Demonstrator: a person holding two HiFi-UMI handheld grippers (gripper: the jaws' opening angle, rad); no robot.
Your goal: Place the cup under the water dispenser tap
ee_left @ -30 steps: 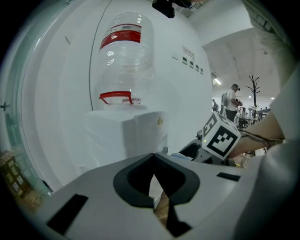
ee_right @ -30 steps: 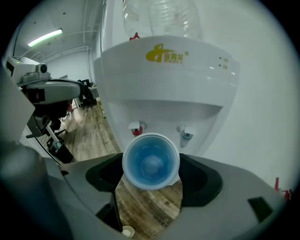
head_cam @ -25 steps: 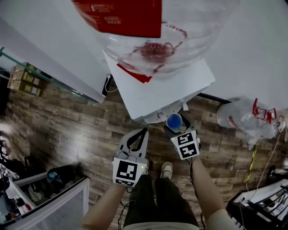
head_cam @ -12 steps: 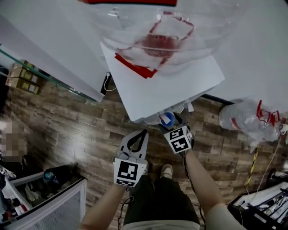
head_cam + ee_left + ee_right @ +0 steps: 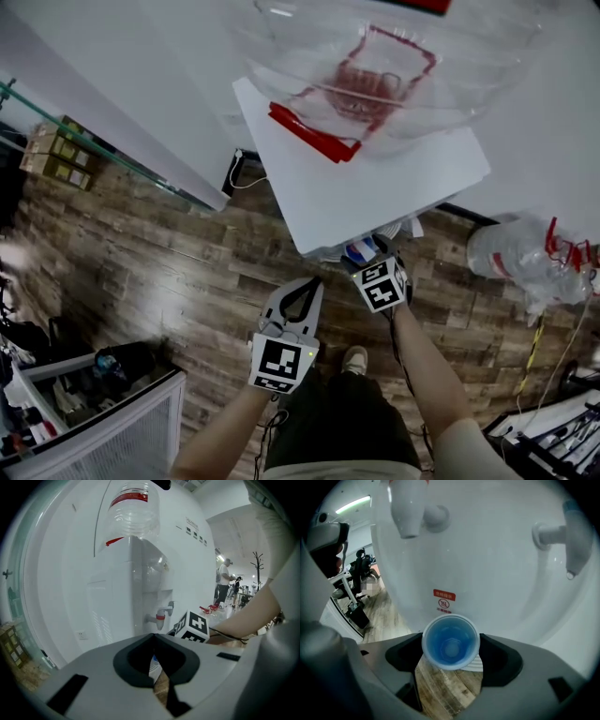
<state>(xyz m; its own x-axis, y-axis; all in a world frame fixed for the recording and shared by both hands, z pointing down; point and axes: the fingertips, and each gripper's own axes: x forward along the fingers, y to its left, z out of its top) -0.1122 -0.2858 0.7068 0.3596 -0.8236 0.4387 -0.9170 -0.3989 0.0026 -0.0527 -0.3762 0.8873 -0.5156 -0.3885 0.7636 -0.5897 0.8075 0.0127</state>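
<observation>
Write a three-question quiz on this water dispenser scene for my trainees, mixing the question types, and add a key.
1. True or false: the right gripper holds a blue cup.
2. What sits on top of the water dispenser? A) a clear bottle B) a kettle C) a plant
3. How many taps show in the right gripper view?
Key: 1 true; 2 A; 3 two.

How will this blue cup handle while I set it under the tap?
The cup looks thin and empty, so it is probably very light and easily squashed by the right tongs. With its narrow base, it may tip once released.
</observation>
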